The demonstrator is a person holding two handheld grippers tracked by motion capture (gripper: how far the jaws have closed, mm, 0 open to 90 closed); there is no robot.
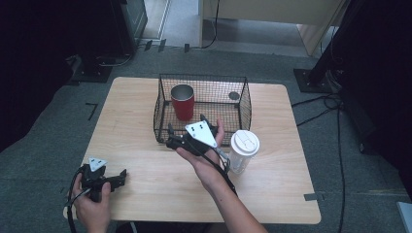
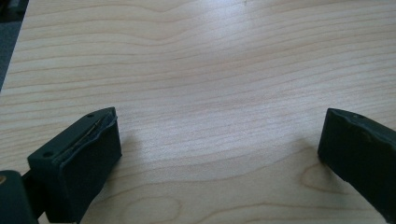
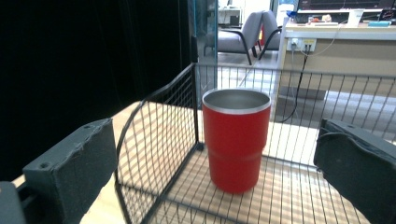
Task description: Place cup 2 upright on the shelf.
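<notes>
A red metal cup (image 1: 182, 102) stands upright in the left part of a black wire basket (image 1: 245, 104) at the table's middle back. My right gripper (image 1: 187, 125) hovers at the basket's front edge, open, with nothing between its jaws. In the right gripper view the red cup (image 3: 236, 137) sits straight ahead of my right gripper (image 3: 217, 144), behind the basket's wire wall (image 3: 159, 135). A white lidded cup (image 1: 243, 150) stands on the table just right of the right hand. My left gripper (image 1: 119, 177) rests low at the front left, open over bare wood (image 2: 219, 140).
The wooden table (image 1: 145, 97) has bare room on its left and front. A small dark round thing (image 1: 233, 95) lies at the basket's back right. Cables (image 1: 316, 104) and dark stands sit on the grey floor around the table.
</notes>
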